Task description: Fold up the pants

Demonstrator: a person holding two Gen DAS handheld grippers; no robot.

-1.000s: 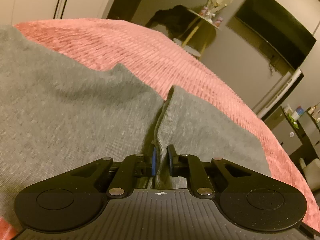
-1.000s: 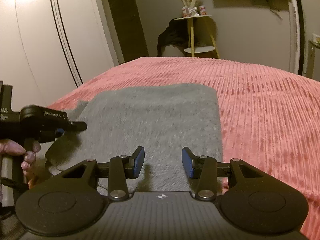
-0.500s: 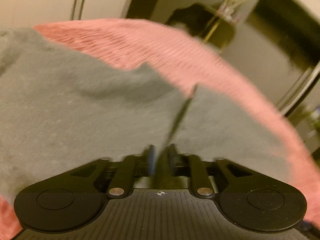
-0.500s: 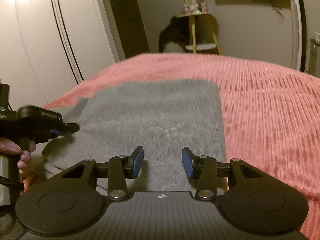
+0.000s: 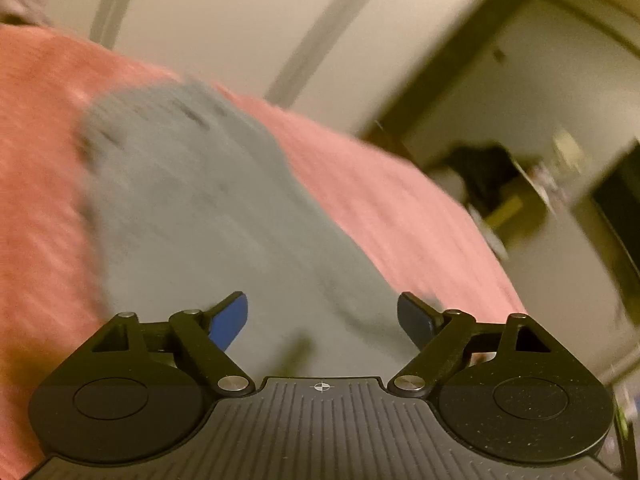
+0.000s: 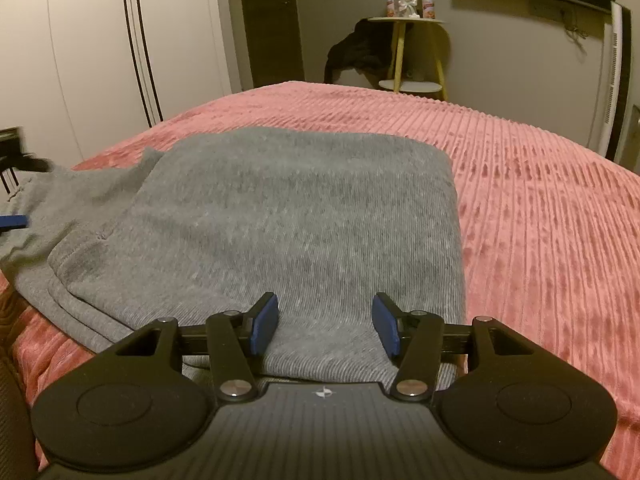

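Left gripper let go of the pants fold it was pinching a second ago and swung off to the left; its jaws are opening, spread wide, nothing between them. Its view is heavily motion-blurred: grey cloth under the fingers, pink bedspread on both sides.

Right gripper dropped slightly toward the near edge of the pants. Its jaws are opening too, about half spread, with blue pads hovering over the cloth and not pinching it.

Pants: grey ribbed knit, matte, lying flat on the bed, folded into a rough rectangle. Far right corner is rounded, right edge is straight. At the left the layers are stepped, with a doubled hem band showing at the near left corner and a looser single layer running further left, wrinkled. In the left wrist view the pants read as a blurred grey patch tapering toward the far left.

Bedspread is pink-red plush with raised parallel ribs running near to far.

In the right wrist view, one blue pad and a black part of the left gripper poke in at the left frame edge, above the loose layer.

Background: white wardrobe doors with dark vertical seams at far left, and a round side table with yellow wooden legs beyond the bed.
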